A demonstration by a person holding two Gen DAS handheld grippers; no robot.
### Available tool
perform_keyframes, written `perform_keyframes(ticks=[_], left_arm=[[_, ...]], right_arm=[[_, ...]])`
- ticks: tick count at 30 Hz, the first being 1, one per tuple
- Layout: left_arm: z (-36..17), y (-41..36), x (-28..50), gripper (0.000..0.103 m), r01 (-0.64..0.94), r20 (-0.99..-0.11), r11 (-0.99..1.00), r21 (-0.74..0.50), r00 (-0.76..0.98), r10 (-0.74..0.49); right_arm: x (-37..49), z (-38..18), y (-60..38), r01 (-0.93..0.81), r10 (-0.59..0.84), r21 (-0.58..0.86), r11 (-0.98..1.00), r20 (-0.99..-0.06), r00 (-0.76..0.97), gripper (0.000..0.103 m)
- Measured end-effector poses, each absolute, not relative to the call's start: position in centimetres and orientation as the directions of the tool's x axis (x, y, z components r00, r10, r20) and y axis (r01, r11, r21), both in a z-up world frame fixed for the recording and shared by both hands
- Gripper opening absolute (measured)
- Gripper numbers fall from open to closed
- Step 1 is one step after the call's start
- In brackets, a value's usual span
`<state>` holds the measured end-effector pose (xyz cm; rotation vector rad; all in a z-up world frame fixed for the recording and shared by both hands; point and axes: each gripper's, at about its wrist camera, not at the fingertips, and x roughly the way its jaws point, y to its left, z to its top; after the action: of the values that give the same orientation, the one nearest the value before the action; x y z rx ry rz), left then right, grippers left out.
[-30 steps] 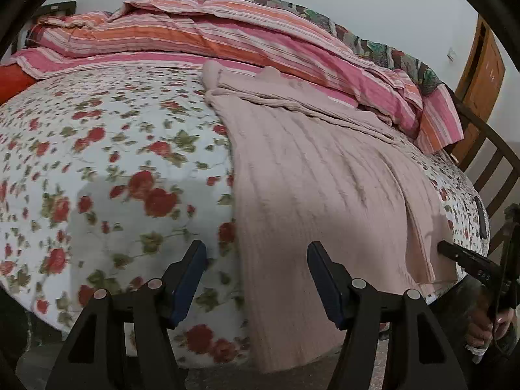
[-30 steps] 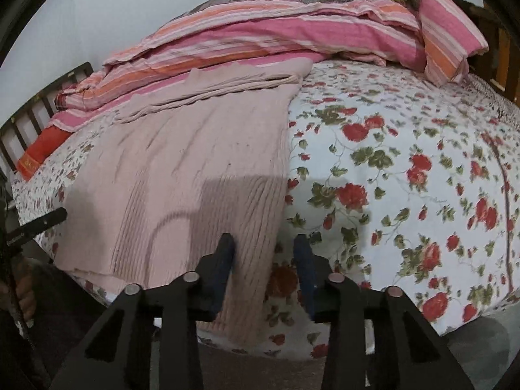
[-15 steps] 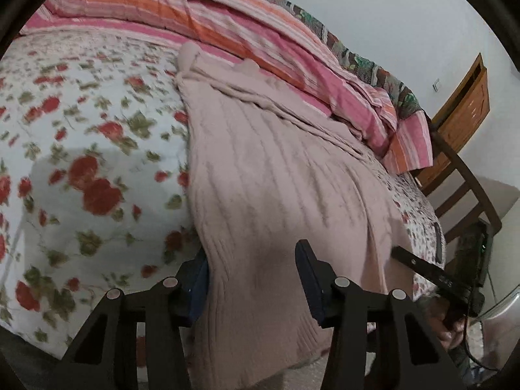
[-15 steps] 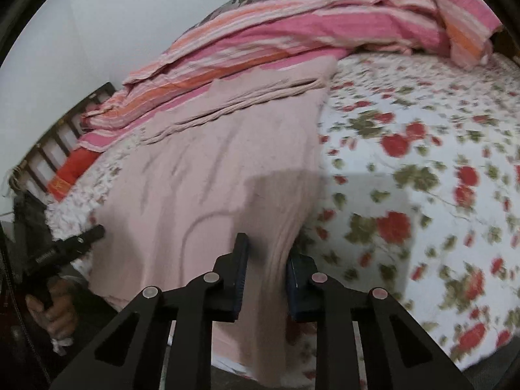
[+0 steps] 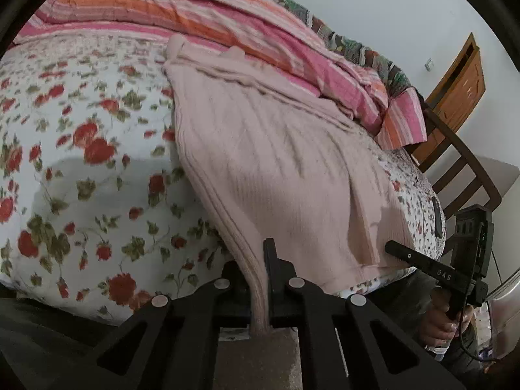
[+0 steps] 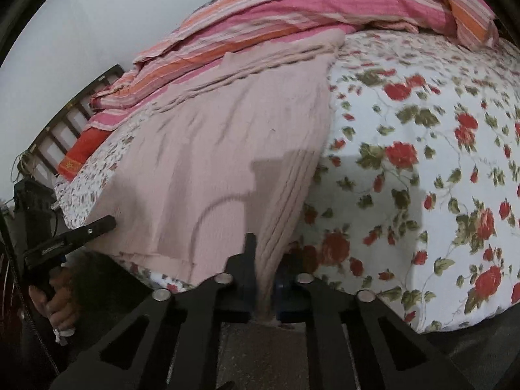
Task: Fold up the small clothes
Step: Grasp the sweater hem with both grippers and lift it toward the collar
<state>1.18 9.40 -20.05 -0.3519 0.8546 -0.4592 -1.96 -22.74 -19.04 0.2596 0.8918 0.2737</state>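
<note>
Pink knit sweater (image 5: 276, 162) hem is clamped in both your left gripper (image 5: 260, 279) and right gripper (image 6: 263, 279), corners pinched ready to lift and fold across the bed (image 5: 81, 178).

Both wrist cameras sit low and close at the near edge of the rose-print bedspread (image 5: 81, 162), facing the far-edge striped pink-orange quilt (image 6: 292, 9). Each looks obliquely, sharing the pale pink ribbed knit garment (image 5: 276, 169) between them.
</note>
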Motion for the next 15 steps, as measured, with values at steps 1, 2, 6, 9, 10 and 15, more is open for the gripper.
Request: perform_keyframes(ticks=[1, 2, 6, 9, 10, 15], left_arm=[[-19.6, 9.7, 1.1, 0.006, 0.249, -0.616, 0.832, -0.496, 0.574, -0.54], [-19.3, 10.1, 1.0, 0.006, 0.254, -0.593, 0.811, -0.527, 0.573, -0.566], [-17.1, 12.9, 0.6, 0.006, 0.217, -0.506, 0.762, -0.61, 0.633, -0.586], [-16.4, 15.2, 0.7, 0.006, 0.191, -0.464, 0.724, -0.663, 0.654, -0.598], [-16.2, 15.5, 0.7, 0.006, 0.187, -0.46, 0.722, -0.666, 0.659, -0.595], [-15.2, 15.7, 0.6, 0.006, 0.213, -0.452, 0.728, -0.652, 0.662, -0.599]], right_arm=[[-2.1, -18.7, -22.6, -0.14, 0.344, 0.33, 0.934, -0.717, 0.607, 0.006], [-2.4, -18.2, -22.5, -0.156, 0.354, 0.332, 0.93, -0.701, 0.619, 0.005], [-3.5, -15.6, -24.1, -0.173, 0.4, 0.398, 0.901, -0.607, 0.687, 0.005], [-3.8, -14.6, -26.1, -0.133, 0.396, 0.44, 0.888, -0.586, 0.707, 0.005], [-3.9, -14.4, -26.6, -0.125, 0.394, 0.447, 0.886, -0.583, 0.71, 0.005], [-4.1, -13.6, -27.0, -0.125, 0.408, 0.466, 0.876, -0.577, 0.708, 0.005]])
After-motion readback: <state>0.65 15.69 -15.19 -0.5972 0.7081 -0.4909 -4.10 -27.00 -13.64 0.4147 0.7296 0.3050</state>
